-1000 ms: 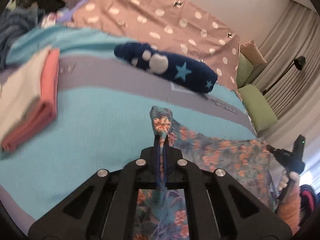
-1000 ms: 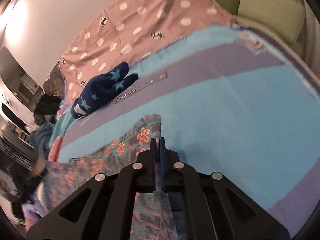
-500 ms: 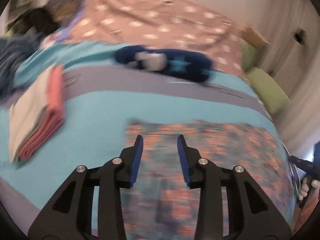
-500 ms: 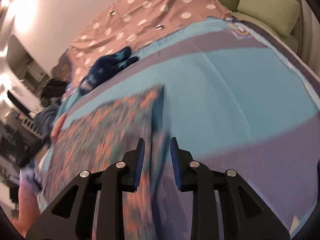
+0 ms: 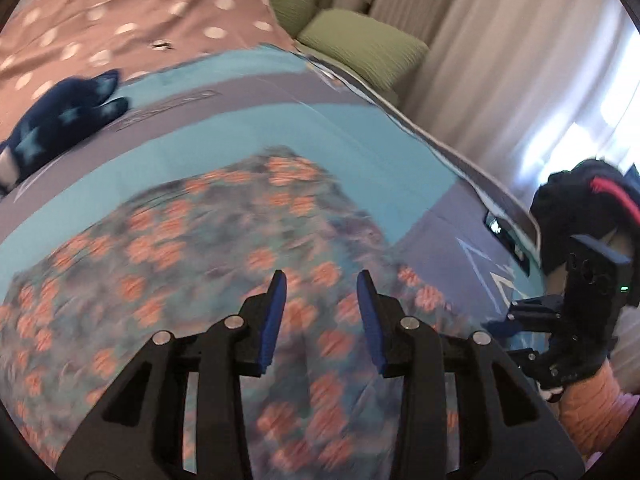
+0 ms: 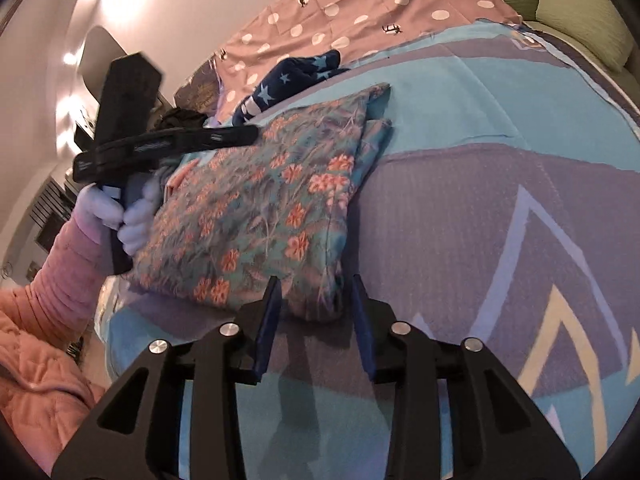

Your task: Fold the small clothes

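Note:
A floral teal-and-orange garment (image 6: 260, 204) lies folded flat on the blue and grey bedspread (image 6: 500, 128). It also shows blurred in the left wrist view (image 5: 224, 256). My left gripper (image 5: 320, 288) is open and empty, hovering above the garment. My right gripper (image 6: 314, 294) is open and empty, its jaws on either side of the garment's near right corner. The left gripper also shows in the right wrist view (image 6: 168, 146), above the garment's left side. The right gripper shows in the left wrist view (image 5: 532, 320), at the garment's right edge.
A navy star-patterned garment (image 6: 292, 76) lies behind the floral one, also in the left wrist view (image 5: 60, 120). A pink polka-dot blanket (image 6: 360, 8) covers the back of the bed. Green pillows (image 5: 360, 48) and curtains (image 5: 500, 60) stand at the right.
Both grippers let go of the floral garment's edge and opened. The garment dropped flat and folded. Both grippers pulled back toward its near side, and the left one swung right.

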`<state>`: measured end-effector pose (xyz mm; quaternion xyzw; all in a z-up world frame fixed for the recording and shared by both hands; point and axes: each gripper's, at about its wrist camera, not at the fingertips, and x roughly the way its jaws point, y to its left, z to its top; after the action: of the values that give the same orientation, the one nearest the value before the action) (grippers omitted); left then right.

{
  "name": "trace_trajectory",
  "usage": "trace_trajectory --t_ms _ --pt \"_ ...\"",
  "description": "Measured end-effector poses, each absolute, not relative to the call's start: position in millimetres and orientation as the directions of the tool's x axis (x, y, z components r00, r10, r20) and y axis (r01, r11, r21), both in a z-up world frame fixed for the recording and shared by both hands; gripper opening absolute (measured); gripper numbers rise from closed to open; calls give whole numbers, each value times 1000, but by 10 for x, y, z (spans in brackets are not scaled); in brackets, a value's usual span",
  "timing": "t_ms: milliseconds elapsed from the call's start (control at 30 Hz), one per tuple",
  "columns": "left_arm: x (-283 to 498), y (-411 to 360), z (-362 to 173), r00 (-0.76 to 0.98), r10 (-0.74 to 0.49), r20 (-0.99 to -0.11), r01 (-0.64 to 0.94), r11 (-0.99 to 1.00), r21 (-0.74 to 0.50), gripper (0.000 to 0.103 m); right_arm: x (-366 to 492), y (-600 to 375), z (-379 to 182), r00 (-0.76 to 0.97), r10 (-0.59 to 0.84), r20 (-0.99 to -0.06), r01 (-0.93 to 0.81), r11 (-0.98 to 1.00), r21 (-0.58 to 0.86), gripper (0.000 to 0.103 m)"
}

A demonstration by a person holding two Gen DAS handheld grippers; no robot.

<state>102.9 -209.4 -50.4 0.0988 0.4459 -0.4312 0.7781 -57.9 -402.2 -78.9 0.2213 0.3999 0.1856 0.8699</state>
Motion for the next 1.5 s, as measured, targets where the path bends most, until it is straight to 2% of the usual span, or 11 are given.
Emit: trace_trajectory --t_ms 100,400,467,600,700,767,800,1067,1200,1400,1500 --pt "1055 -2422 -700 270 -499 -824 768 627 -128 35 -726 -4079 -641 637 551 -540 -233 805 546 5" --pt "1053 -2505 -907 247 -497 -832 734 657 -174 34 -1096 -4332 -912 595 569 -568 -179 783 596 0" --pt "992 -2504 -834 243 -505 -828 751 638 -169 36 -1088 -4390 -861 624 572 -533 -185 770 611 4" --pt "861 -2680 -824 243 -498 -833 790 599 -128 43 -877 -4236 -785 612 567 -552 -243 799 551 40" --pt "856 -2724 -910 245 -478 -843 793 599 -109 46 -703 -3881 -844 543 548 -636 -332 836 437 40" --pt "895 -2696 -954 228 -495 -838 793 594 -135 47 -670 -3754 -787 536 524 -662 -393 849 353 30" --pt "899 -2683 -961 224 -504 -834 793 592 -145 47 -672 -3726 -750 540 497 -680 -416 859 298 6" --pt "880 -2671 -980 233 -515 -825 792 593 -146 47 -745 -3974 -568 595 245 -765 -408 913 -25 0" --pt "861 -2656 -990 244 -532 -811 791 593 -151 47 -800 -4282 -562 601 264 -754 -286 952 105 0" --pt "850 -2653 -985 248 -535 -808 790 594 -151 47 -758 -3975 -431 634 493 -596 -328 869 371 0" --pt "848 -2614 -938 248 -546 -800 778 605 -172 46 -610 -3798 -539 625 435 -648 -256 899 356 1"
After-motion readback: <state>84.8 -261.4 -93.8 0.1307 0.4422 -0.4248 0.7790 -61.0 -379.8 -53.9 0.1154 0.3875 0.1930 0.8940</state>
